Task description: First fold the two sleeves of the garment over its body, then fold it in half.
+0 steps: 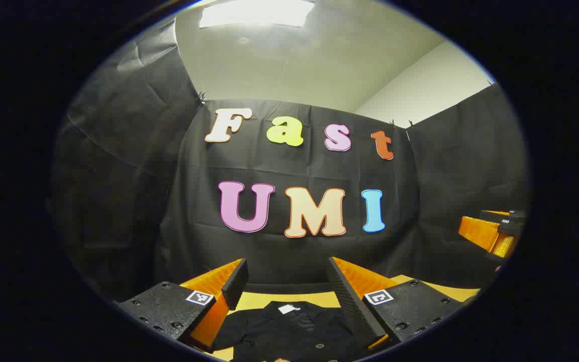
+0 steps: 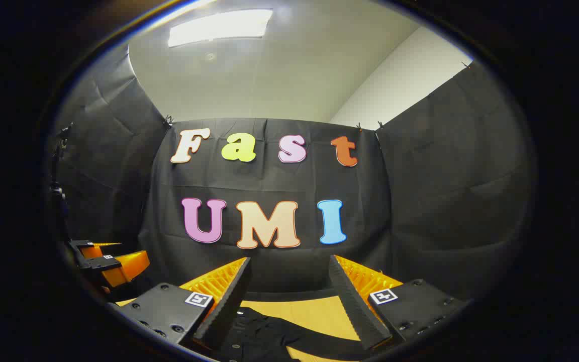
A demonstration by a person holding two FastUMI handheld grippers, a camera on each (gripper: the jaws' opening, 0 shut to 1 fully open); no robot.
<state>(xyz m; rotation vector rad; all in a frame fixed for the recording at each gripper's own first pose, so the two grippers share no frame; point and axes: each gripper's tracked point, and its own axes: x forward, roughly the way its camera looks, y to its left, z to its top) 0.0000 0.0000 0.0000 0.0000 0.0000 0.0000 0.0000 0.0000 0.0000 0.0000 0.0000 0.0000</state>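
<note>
Our left gripper (image 1: 287, 286) hangs spread above the black garment (image 1: 294, 327) lying on the wooden table (image 1: 259, 300); the right gripper (image 2: 289, 291) gapes too. We judge the garment soft, light, limp: pinch each sleeve (image 2: 319, 342) at its cuff.

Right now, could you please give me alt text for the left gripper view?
The left gripper hangs open above a dark shirt lying on a wooden table. The right gripper shows at the right edge.
</note>
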